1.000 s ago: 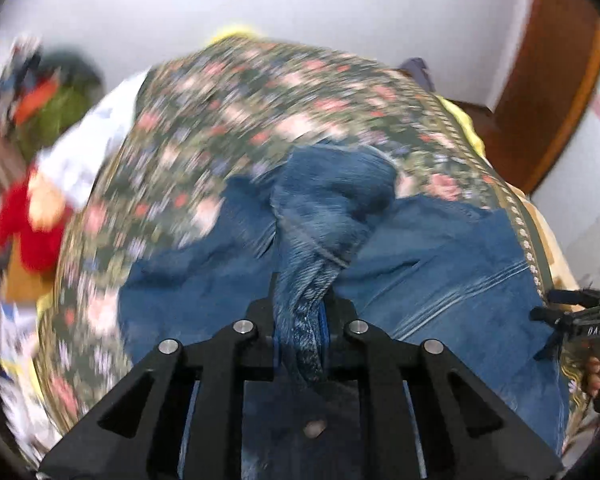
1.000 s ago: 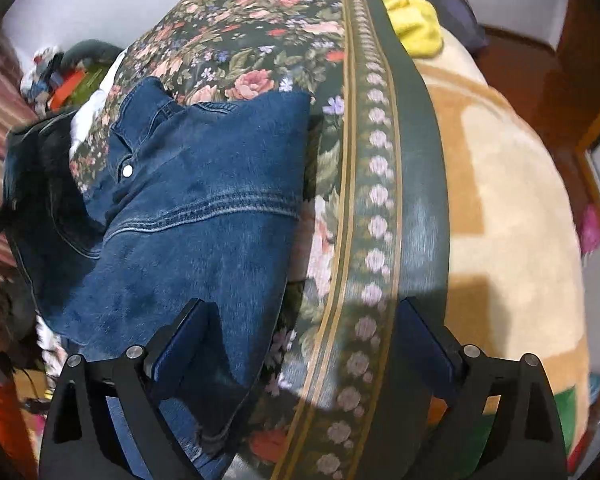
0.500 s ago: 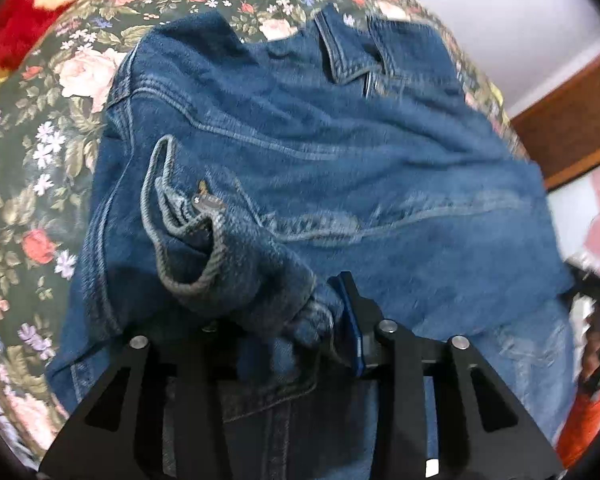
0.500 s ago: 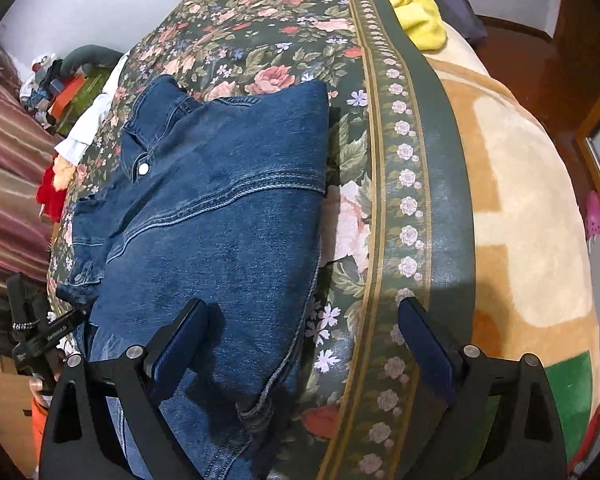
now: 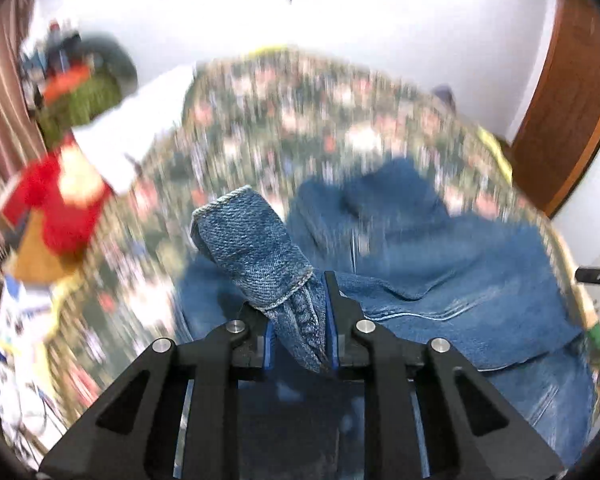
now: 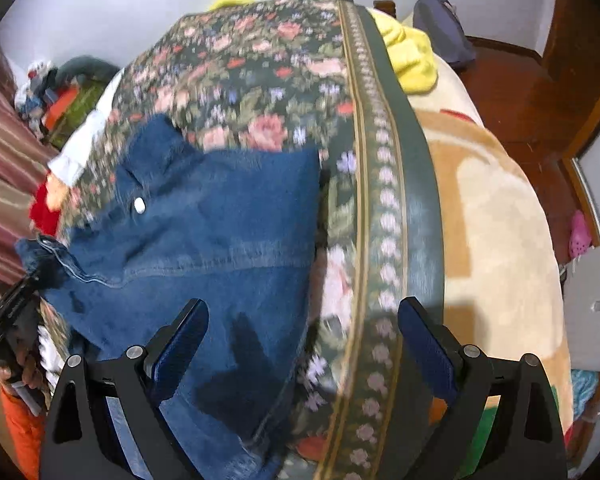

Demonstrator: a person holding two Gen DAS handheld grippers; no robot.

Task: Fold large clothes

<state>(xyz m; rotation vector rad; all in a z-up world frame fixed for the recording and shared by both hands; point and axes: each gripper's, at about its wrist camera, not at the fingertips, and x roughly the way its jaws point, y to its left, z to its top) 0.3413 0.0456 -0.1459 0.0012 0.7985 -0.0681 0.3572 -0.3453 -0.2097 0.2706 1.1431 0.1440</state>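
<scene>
A blue denim jacket (image 6: 220, 232) lies spread on a floral bedspread (image 6: 260, 80). In the left wrist view the jacket (image 5: 440, 272) fills the middle and right. My left gripper (image 5: 300, 340) is shut on the jacket's sleeve cuff (image 5: 252, 248), which stands up out of the jaws above the cloth. It shows small at the left edge of the right wrist view (image 6: 8, 312). My right gripper (image 6: 300, 344) is open and empty, its jaws wide apart, above the jacket's lower right edge and the bedspread's border.
A beige blanket (image 6: 500, 220) covers the bed to the right. Yellow cloth (image 6: 412, 56) and a dark bag (image 6: 444, 28) lie at the far end. A red stuffed toy (image 5: 60, 204), white cloth (image 5: 140, 128) and piled items (image 5: 76, 80) are at the left. A wooden door (image 5: 572, 100) stands right.
My left gripper has swung from low over the jacket back up, lifting the sleeve cuff. The right gripper stayed open and shifted slightly.
</scene>
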